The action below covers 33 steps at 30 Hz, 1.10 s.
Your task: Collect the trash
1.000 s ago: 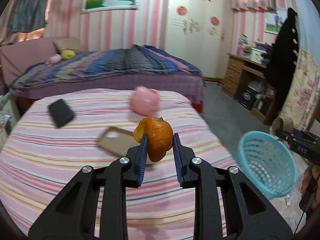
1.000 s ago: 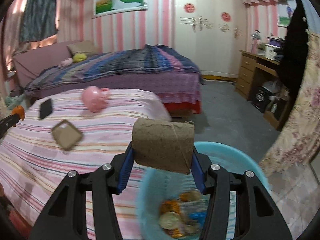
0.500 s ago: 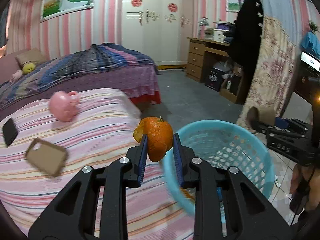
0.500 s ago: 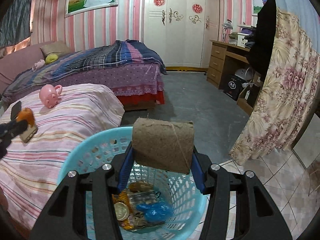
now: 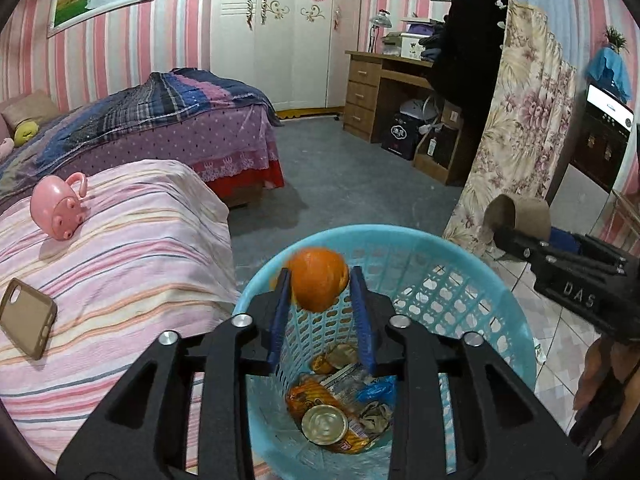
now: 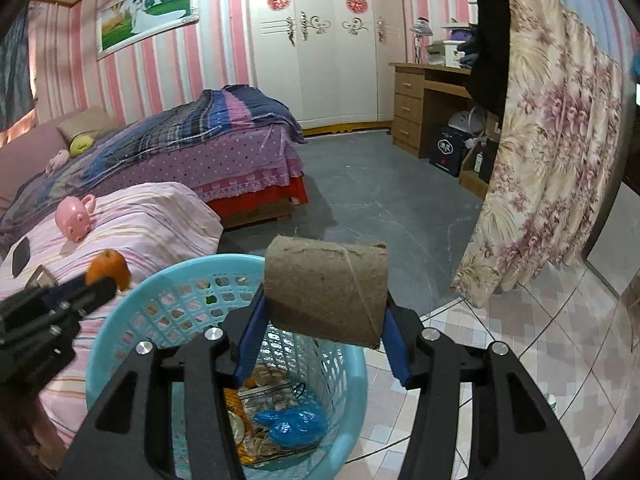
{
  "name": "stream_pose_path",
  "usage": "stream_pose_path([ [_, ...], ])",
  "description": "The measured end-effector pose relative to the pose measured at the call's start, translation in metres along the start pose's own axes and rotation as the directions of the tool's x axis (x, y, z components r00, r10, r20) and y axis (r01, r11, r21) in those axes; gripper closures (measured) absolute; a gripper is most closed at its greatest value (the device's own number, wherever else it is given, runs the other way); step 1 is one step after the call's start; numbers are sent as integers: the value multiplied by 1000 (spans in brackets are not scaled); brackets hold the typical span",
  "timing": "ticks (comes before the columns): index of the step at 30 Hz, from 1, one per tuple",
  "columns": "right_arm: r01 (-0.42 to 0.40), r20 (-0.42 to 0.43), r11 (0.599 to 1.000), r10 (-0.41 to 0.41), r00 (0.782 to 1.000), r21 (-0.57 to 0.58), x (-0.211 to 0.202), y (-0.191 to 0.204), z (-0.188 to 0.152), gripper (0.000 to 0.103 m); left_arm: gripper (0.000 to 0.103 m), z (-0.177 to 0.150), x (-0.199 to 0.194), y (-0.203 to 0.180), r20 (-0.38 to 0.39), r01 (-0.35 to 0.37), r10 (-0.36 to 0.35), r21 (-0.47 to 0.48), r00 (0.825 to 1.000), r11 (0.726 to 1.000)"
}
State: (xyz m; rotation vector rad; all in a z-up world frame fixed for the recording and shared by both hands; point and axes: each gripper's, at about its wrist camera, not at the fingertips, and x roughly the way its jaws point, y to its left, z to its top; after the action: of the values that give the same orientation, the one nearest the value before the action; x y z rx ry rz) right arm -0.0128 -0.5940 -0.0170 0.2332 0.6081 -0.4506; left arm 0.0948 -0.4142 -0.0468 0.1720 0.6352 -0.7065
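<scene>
A blue plastic basket (image 5: 500, 292) (image 6: 120, 320) stands on the floor beside the bed, with wrappers, a tin lid and a blue bag inside. My left gripper (image 5: 320, 276) (image 6: 100, 286) hangs over its near rim. Its jaws are opening, and a blurred orange (image 5: 316, 280) (image 6: 110, 266) sits loose between them with a gap on the right side. My right gripper (image 6: 325, 300) is shut on a brown cardboard tube (image 6: 326, 296) (image 5: 520, 216), held above the basket's right side.
A bed with a pink striped sheet (image 5: 132, 264) lies left of the basket, bearing a pink piggy toy (image 5: 60, 212), a tan phone case (image 5: 24, 318) and a dark phone (image 6: 20, 256). A floral curtain (image 5: 520, 140) hangs to the right, and tiled floor lies behind.
Both grippers swung right from over the bed to above the basket. The left jaws have parted and the orange has shifted between them. The right still grips the tube.
</scene>
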Motion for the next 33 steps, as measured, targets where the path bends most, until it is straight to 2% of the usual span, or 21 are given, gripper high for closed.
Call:
stream_pose_path([
  [2, 3, -2, 1000, -3, 1000, -1, 0, 0, 1, 51, 43, -1, -1, 1, 7, -20, 20, 11, 1000, 1000],
  [5, 10, 0, 1000, -10, 1000, -5, 2, 5, 0, 51, 27, -1, -11, 7, 36, -39, 39, 10, 999, 999],
  [6, 8, 0, 1000, -8, 1000, -2, 3, 5, 0, 51, 25, -1, -14, 10, 44, -49, 48, 8, 998, 999],
  [8, 11, 1, 1000, -11, 1000, -2, 4, 5, -2, 51, 15, 0, -22, 19, 66, -88, 88, -3, 994, 996],
  [17, 5, 4, 1000, -5, 1000, -5, 10, 16, 0, 51, 6, -5, -52, 63, 107, -195, 199, -45, 974, 980],
  [21, -12, -1, 1000, 12, 1000, -11, 17, 25, 2, 48, 6, -13, -67, 74, 123, -239, 243, -47, 962, 970],
  [22, -17, -5, 1000, 17, 1000, -19, 20, 29, 2, 46, 6, -14, -70, 78, 124, -248, 252, -49, 960, 968],
  [24, -16, -13, 1000, 16, 1000, -23, 20, 32, 2, 32, 6, -17, -77, 85, 123, -257, 262, -57, 957, 965],
  [28, -11, -16, 999, 10, 1000, -30, 19, 38, 6, 27, 6, -23, -97, 106, 124, -276, 286, -91, 950, 957],
  [29, -11, -14, 999, 10, 1000, -31, 19, 40, 6, 20, 6, -24, -101, 110, 125, -282, 293, -99, 948, 954],
  [32, -19, -2, 999, 19, 1000, -32, 14, 46, 5, 16, 6, -30, -119, 127, 127, -308, 324, -136, 937, 942],
  [33, -39, 6, 998, 39, 999, -40, 9, 51, 5, 11, 6, -32, -123, 132, 125, -316, 334, -144, 934, 938],
])
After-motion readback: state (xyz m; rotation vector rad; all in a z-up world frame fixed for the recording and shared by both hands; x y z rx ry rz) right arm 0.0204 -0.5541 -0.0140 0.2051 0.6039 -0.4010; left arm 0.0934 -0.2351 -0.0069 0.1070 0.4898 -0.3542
